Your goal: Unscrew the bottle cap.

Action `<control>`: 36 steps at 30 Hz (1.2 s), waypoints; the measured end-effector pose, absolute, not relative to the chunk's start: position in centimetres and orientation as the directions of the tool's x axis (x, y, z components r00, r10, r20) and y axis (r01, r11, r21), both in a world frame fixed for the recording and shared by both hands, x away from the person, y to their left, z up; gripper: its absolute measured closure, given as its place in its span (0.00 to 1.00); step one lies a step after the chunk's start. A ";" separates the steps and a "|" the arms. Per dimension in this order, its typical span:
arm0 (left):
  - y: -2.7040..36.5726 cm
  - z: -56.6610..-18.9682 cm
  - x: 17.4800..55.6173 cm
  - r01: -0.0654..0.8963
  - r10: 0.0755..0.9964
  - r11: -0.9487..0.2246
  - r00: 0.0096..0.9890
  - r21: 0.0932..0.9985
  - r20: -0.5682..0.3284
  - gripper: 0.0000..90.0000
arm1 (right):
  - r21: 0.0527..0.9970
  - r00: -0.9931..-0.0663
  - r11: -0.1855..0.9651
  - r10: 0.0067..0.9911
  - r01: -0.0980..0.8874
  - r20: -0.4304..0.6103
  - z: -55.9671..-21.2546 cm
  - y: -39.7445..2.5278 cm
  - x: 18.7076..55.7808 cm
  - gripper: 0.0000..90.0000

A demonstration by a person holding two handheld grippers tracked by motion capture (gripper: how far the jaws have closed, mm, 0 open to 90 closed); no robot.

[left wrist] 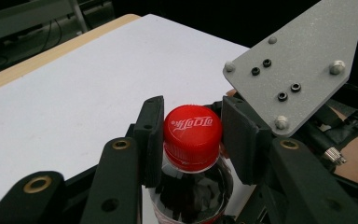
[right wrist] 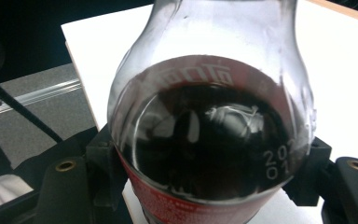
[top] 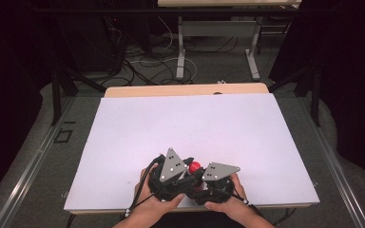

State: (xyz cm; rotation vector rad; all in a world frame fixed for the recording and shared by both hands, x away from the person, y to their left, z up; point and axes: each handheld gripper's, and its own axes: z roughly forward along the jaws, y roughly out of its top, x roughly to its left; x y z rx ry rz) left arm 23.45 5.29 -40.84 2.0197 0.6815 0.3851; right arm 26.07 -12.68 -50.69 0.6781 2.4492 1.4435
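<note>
A clear plastic cola bottle (right wrist: 209,140) holding dark liquid stands near the table's front edge. Its red cap (left wrist: 193,130) sits between the two black jaws of my left gripper (left wrist: 192,135), which press on both sides of it. My right gripper (right wrist: 209,177) is shut on the bottle's body at the top of its red label, with the bottle's shoulder bulging out above the jaws. From above, the red cap (top: 195,166) peeks out between the left gripper (top: 186,170) and the right gripper (top: 209,183), both held close together by the person's hands.
The white table top (top: 190,128) stretches away bare beyond the grippers, with a wooden strip (top: 185,90) at its far edge. Grey floor, cables and the legs of another table (top: 180,52) lie beyond. A metal rail (top: 28,171) runs along the left.
</note>
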 end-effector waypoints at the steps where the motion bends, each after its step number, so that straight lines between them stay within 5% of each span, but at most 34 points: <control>1: 5.3 -40.8 23.5 0.311 0.605 -0.406 0.796 0.859 -0.002 0.67 | 0.870 -0.870 0.408 0.491 0.275 0.045 -50.7 -12.7 26.0 0.32; 7: 7.1 -39.9 25.1 0.260 0.415 -0.422 0.907 0.868 -0.070 0.52 | 0.880 -0.909 0.410 0.412 0.242 0.058 -50.6 -12.7 26.0 0.32; 9: 8.3 -39.8 26.1 0.151 0.264 -0.441 0.964 0.885 -0.033 0.52 | 0.882 -0.923 0.414 0.380 0.225 0.057 -50.5 -12.7 25.8 0.32; 13: 9.3 -40.3 27.2 0.124 0.105 -0.452 0.991 0.884 -0.086 0.53 | 0.881 -0.945 0.434 0.324 0.191 0.045 -50.4 -12.5 25.4 0.32; 22: 9.8 -41.0 28.0 0.064 -0.046 -0.469 0.994 0.881 -0.097 0.67 | 0.884 -0.967 0.442 0.253 0.152 0.040 -50.5 -12.0 24.9 0.32; 29: 9.6 -41.1 27.6 0.095 0.056 -0.462 0.995 0.882 -0.078 0.68 | 0.879 -0.953 0.444 0.302 0.176 0.038 -50.6 -12.1 25.2 0.32; 36: 6.8 -41.2 24.4 0.220 0.478 -0.433 0.878 0.874 0.016 0.68 | 0.871 -0.887 0.424 0.460 0.249 0.029 -50.6 -12.5 25.8 0.32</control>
